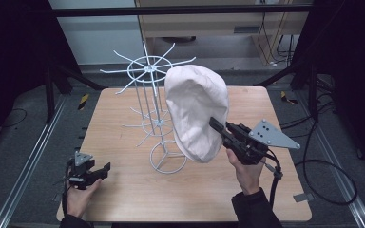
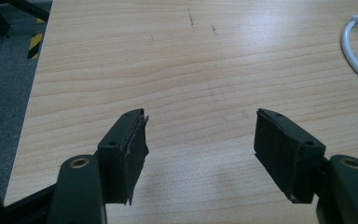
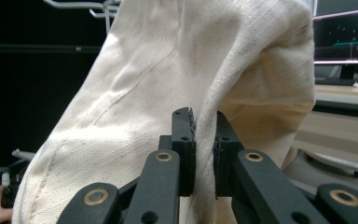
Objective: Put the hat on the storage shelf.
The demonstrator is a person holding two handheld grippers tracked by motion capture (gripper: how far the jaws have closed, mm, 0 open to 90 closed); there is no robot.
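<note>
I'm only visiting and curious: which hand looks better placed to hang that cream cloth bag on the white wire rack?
Probably the right. The right gripper is clamped on the cloth bag beside the wire rack. The left gripper rests open, low near the table corner.

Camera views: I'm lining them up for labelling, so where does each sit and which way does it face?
High view: above the person's side, looking down on the table; both hands show.
Left gripper view: on the left gripper, facing bare tabletop.
Right gripper view: on the right gripper, facing the cloth hat.
Shared: hat and wire rack.
</note>
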